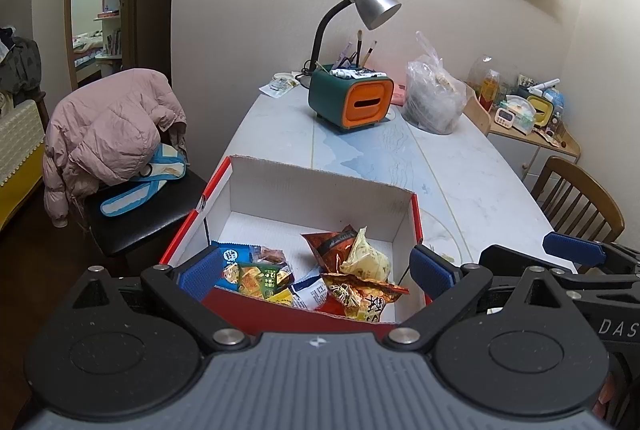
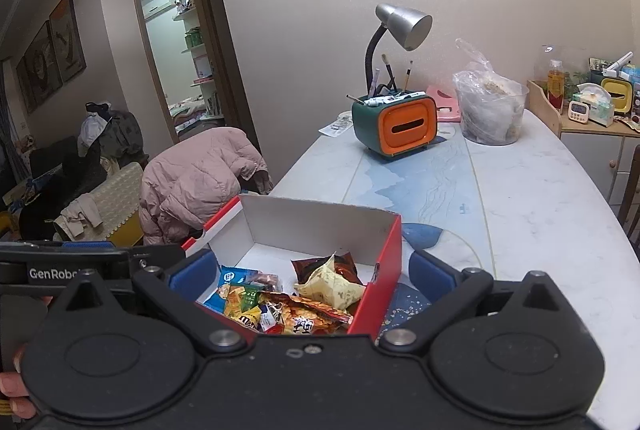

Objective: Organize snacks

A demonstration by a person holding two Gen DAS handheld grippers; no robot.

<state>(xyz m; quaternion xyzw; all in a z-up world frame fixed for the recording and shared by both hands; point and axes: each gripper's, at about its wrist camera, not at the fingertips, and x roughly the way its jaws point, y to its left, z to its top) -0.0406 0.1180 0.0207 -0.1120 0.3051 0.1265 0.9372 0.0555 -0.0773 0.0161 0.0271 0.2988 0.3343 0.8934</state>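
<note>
Jaws on both grippers stand spread wide and carry nothing: the left gripper (image 1: pixel 316 272) and the right gripper (image 2: pixel 312 276) each hover above the near wall of the box (image 1: pixel 320 190), a red carton with a white interior resting on the tabletop (image 1: pixel 460 170).

Inside the box, the snacks lie heaped against the near wall. Largest is an orange-brown packet (image 2: pixel 308 316) at 6 o'clock, then a pale yellow pouch (image 1: pixel 366 256) at 3 o'clock, then a blue packet (image 1: pixel 230 256) at 9 o'clock. The far half of the floor is bare.

Judged step: sorting within the box. Select one packet per grasp. Close on a crimped edge, not the puffed middle, and lift clear before moving, since overlapping wrappers may drag neighbours.
</note>
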